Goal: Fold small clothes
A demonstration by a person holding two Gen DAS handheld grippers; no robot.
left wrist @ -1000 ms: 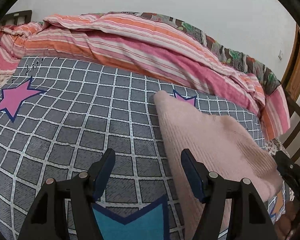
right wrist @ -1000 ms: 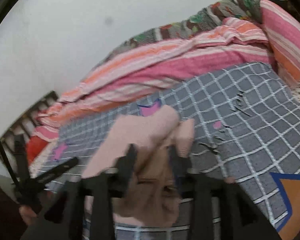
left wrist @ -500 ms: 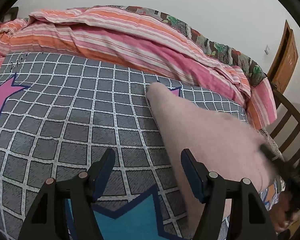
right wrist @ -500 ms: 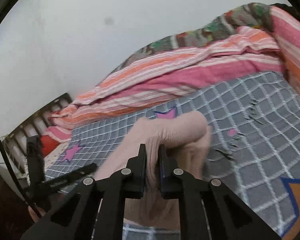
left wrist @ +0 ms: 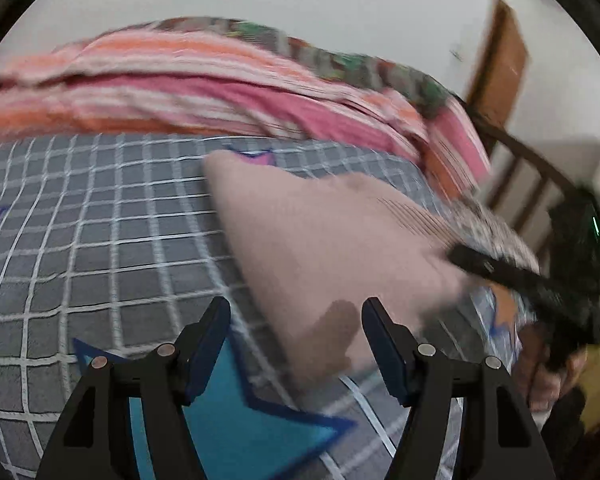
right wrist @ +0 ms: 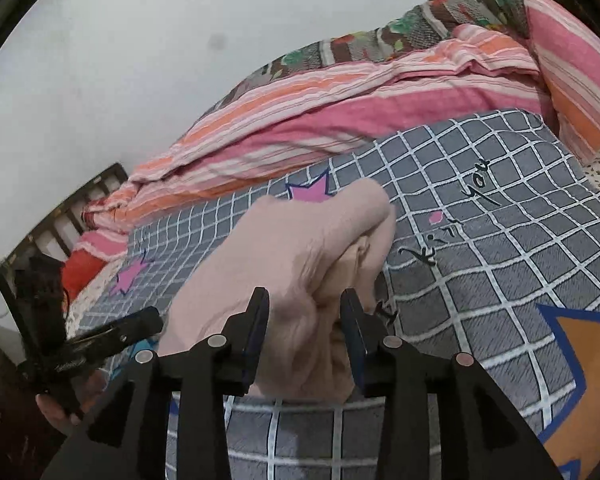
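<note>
A pale pink knit garment [left wrist: 320, 240] lies in a long fold on the grey checked bed cover [left wrist: 100, 220]. My left gripper [left wrist: 296, 312] is open, and the garment's near corner lies between its fingers, untouched. In the right wrist view the bunched end of the garment [right wrist: 292, 240] sits between the fingers of my right gripper [right wrist: 304, 300], whose jaws are opening around the loose cloth. The right gripper [left wrist: 500, 272] also shows, blurred, at the garment's right end. The left gripper [right wrist: 112, 336] appears at the lower left of the right wrist view.
A pink and orange striped quilt [left wrist: 220, 92] is heaped along the far side of the bed by the wall. A wooden bed end [left wrist: 520, 168] and a door [left wrist: 500, 60] stand to the right. The person's hand [right wrist: 56, 412] holds the left gripper's handle.
My left gripper swung right, so the garment's near corner now lies between its fingers. The right jaws closed on a fold of the garment, then parted again with cloth still between them.
</note>
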